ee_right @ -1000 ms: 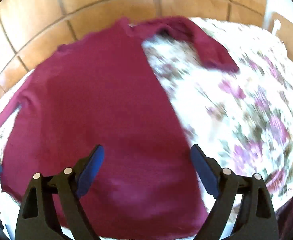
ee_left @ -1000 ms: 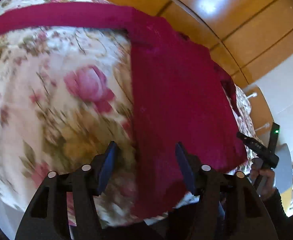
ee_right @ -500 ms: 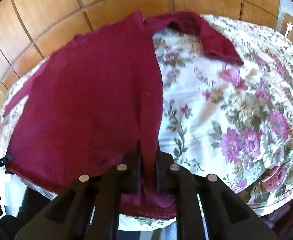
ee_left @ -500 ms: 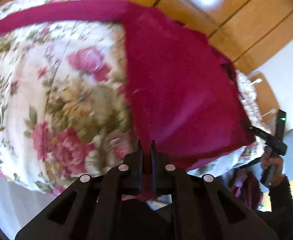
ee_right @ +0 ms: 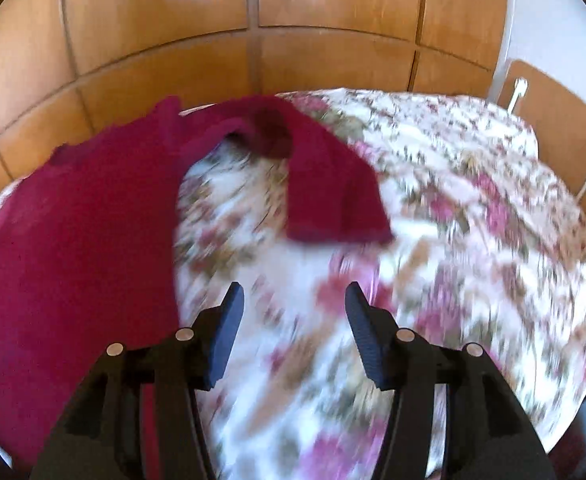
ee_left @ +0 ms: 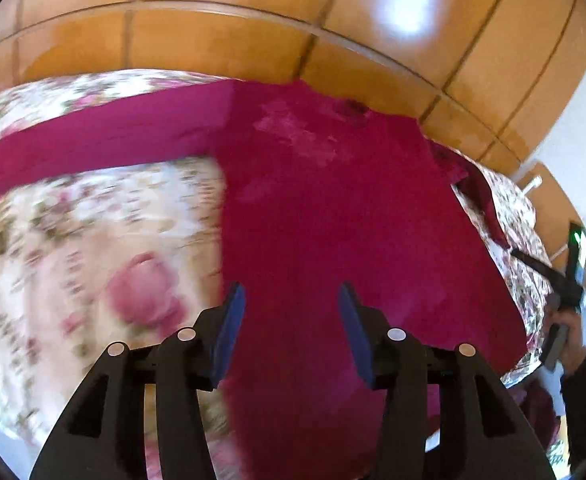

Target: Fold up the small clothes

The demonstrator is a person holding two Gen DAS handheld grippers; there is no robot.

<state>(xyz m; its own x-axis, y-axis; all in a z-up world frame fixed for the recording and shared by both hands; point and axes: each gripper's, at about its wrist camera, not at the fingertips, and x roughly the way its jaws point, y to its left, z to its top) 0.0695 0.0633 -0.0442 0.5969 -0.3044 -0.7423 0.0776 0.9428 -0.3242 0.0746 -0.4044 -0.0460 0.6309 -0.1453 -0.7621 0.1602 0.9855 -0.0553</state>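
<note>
While the floral-covered table (ee_right: pixel 473 208) carries it, the maroon sweater (ee_left: pixel 333 220) lies flat, body running from 6 to 12 o'clock under the left gripper (ee_left: pixel 291 320), one sleeve out toward 9. Left jaws have just been opening, parted over the cloth, gripping nothing. Right gripper (ee_right: pixel 293 320), also just opening and empty, hovers over bare floral cloth; sweater body at its 9, crumpled sleeve (ee_right: pixel 325 184) at 12. Left looks nearer the body, right nearer that sleeve

Motion blur smears the floral cloth (ee_right: pixel 473 220) in both views, and the red sweater's (ee_left: pixel 333 220) hem runs out of sight behind the left hand-held gripper (ee_left: pixel 289 300).
</note>
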